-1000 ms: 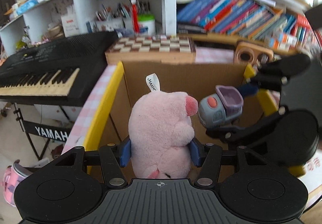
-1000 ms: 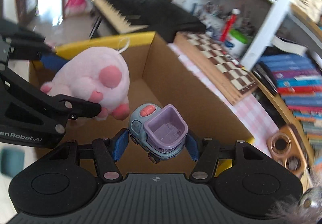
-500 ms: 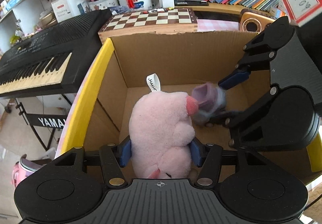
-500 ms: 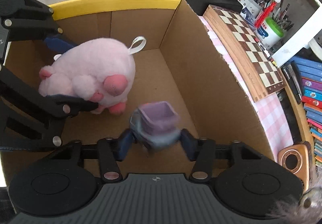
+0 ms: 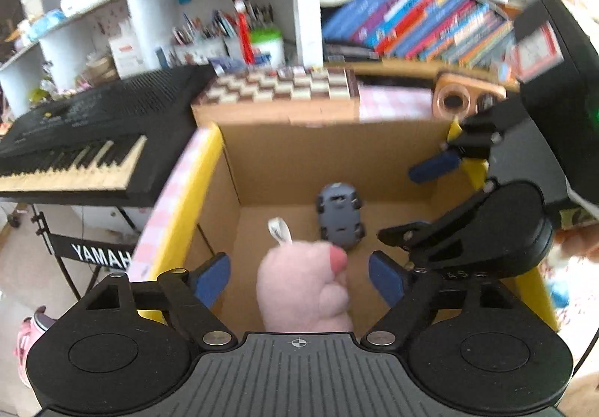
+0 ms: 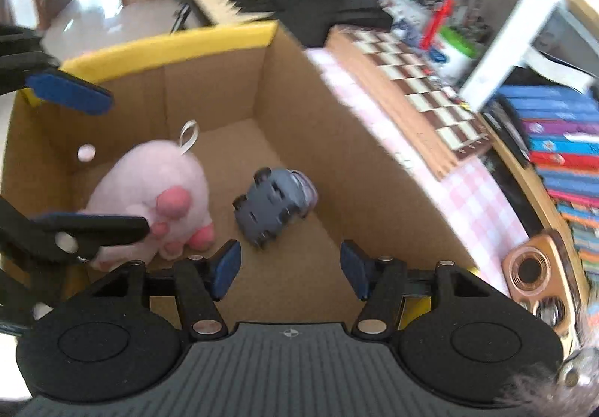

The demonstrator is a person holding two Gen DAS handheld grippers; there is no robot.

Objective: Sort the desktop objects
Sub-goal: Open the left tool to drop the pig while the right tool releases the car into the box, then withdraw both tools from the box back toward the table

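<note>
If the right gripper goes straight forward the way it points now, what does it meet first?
Most likely the toy car, lying wheels-up on the floor of the cardboard box, just ahead of the open right gripper. The pink plush sits off to the side. Depth is uncertain in this fisheye view.

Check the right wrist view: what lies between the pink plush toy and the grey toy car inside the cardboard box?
Only bare cardboard floor separates the pink plush toy from the overturned grey toy car in the right wrist view.

a home room: crowded bookshelves [image 5: 411,24], a keyboard piano [image 5: 86,140], a chessboard [image 5: 280,87].
</note>
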